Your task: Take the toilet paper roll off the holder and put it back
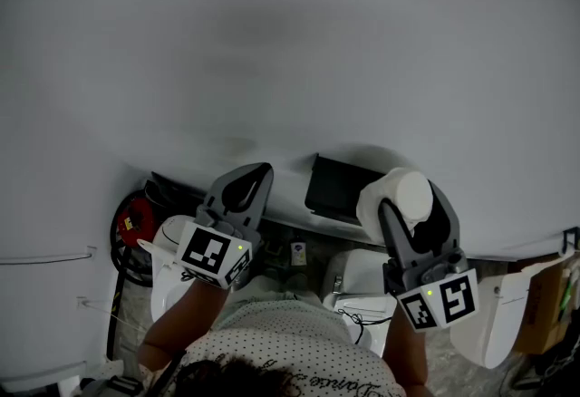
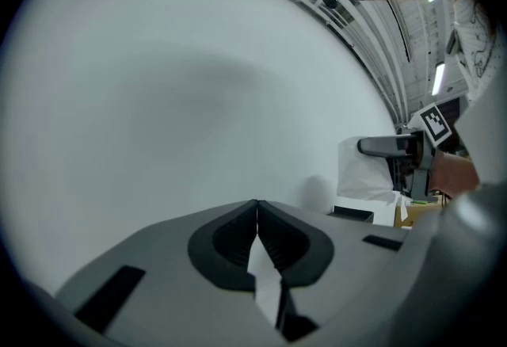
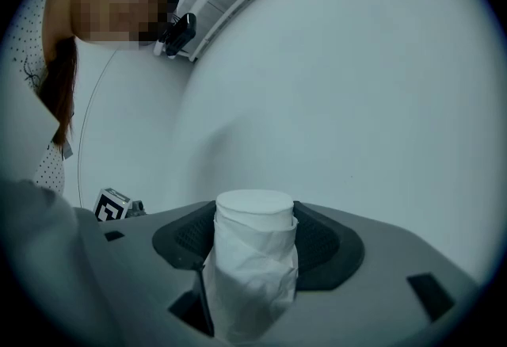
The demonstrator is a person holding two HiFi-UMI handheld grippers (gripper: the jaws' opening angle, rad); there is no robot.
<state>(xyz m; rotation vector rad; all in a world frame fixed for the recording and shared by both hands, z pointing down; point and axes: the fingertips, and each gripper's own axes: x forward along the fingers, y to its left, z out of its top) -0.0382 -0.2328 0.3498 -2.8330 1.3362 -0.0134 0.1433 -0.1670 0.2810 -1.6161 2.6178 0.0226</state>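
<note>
A plain pale grey wall [image 1: 290, 42] fills the far side. Only the head view shows what sits below it: a red and black coiled thing [image 1: 134, 223] far left, white ceramic toilets [image 1: 358, 282] nearer, and a black box-shaped holder [image 1: 340, 187]. The left gripper [image 1: 261, 172] has its dark jaws pressed together tip to tip. The right gripper [image 1: 406, 198], just right of the holder, is clamped on the white toilet paper roll [image 3: 253, 258], and each gripper's cube bears black-and-white square markers [image 1: 216, 252].
</note>
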